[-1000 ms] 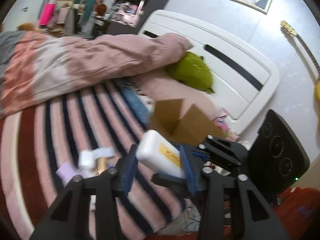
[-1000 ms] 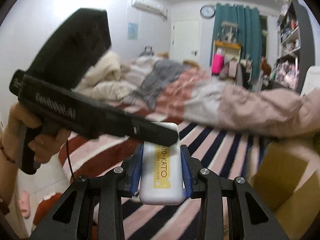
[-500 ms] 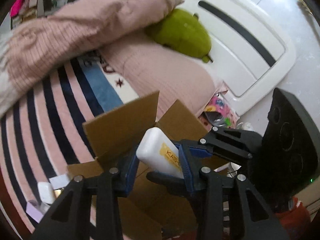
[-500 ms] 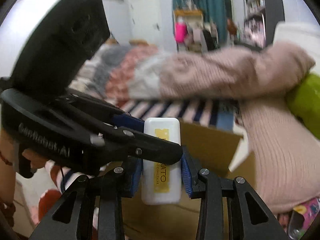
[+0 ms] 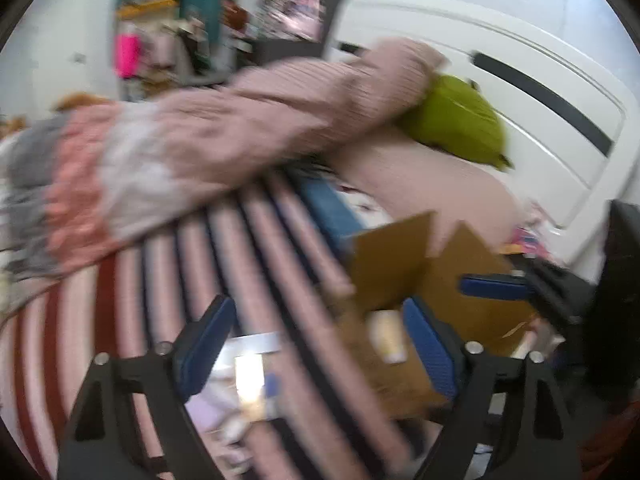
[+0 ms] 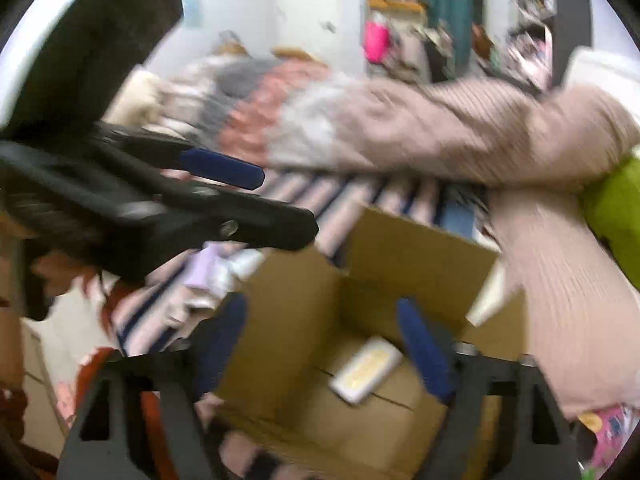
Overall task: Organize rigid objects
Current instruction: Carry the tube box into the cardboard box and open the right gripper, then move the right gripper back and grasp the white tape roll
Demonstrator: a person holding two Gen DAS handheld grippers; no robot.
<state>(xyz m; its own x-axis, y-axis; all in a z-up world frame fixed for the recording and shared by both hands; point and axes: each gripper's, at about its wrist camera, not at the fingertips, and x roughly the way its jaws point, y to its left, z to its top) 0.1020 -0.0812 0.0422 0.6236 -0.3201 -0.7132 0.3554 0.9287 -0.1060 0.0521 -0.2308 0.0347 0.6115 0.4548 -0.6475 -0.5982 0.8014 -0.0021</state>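
A white bottle with a yellow label (image 6: 365, 369) lies on the floor of an open cardboard box (image 6: 416, 248) on the striped bed. It shows blurred in the left wrist view (image 5: 386, 336), inside the box (image 5: 472, 264). My right gripper (image 6: 325, 350) is open and empty just above the box. My left gripper (image 5: 316, 344) is open and empty over the bed, left of the box. It also shows in the right wrist view (image 6: 256, 204), and the right gripper's blue pad shows in the left wrist view (image 5: 494, 286).
Several small white and lilac items (image 5: 248, 376) lie on the striped cover (image 5: 168, 264) below the left gripper. A pink blanket (image 5: 240, 136), a green plush (image 5: 456, 120) and a white headboard (image 5: 520, 60) lie beyond. Both views are motion-blurred.
Both grippers held the white bottle together; both have opened. The bottle has dropped into the cardboard box. The left gripper has swung left, away from the box.
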